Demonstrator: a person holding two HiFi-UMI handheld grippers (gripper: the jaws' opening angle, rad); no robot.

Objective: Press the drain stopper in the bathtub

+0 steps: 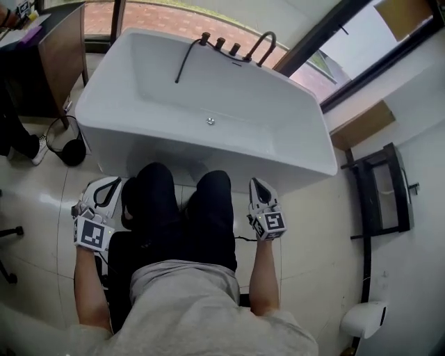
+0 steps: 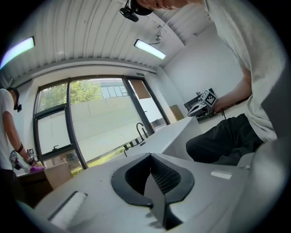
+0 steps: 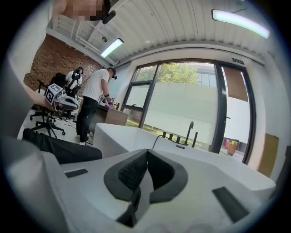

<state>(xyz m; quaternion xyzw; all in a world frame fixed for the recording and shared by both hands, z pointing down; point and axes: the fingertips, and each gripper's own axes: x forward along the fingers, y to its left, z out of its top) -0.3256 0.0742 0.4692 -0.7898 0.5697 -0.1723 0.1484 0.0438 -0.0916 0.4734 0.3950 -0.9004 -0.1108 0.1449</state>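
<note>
Item 1. Bathtub (image 1: 316,149): white, freestanding, set lengthwise before a seated person's knees (image 1: 181,201). A black faucet (image 1: 262,43) with a row of knobs stands on its far rim, by the window (image 1: 174,17).

Item 2. Drain stopper (image 1: 210,122): small round metal disc on the tub floor, about midway along its length. Nothing touches it. It shows in the head view only.

Item 3. Left gripper (image 1: 110,183): held low outside the person's left knee, over the tiled floor (image 1: 42,208), jaws pointing toward the tub's near wall. In its own view the two jaws are pressed together with nothing between them. The stopper lies well ahead and to its right, beyond the near rim.

Item 4. Right gripper (image 1: 255,183): held low outside the right knee, level with the left one, just short of the tub wall. Jaws clenched tip to tip, empty. The stopper lies well ahead and to its left, inside the tub, with the rim between.

Item 5. Surroundings: black looped thing (image 1: 66,144) on the floor at the tub's left end, exact kind unclear; wooden desk (image 1: 61,52) behind it; black rack (image 1: 382,191) against the right wall; white roll-shaped fitting (image 1: 364,319) lower on that wall. A second person in a white shirt (image 3: 94,91) stands at the desk in the right gripper view.
</note>
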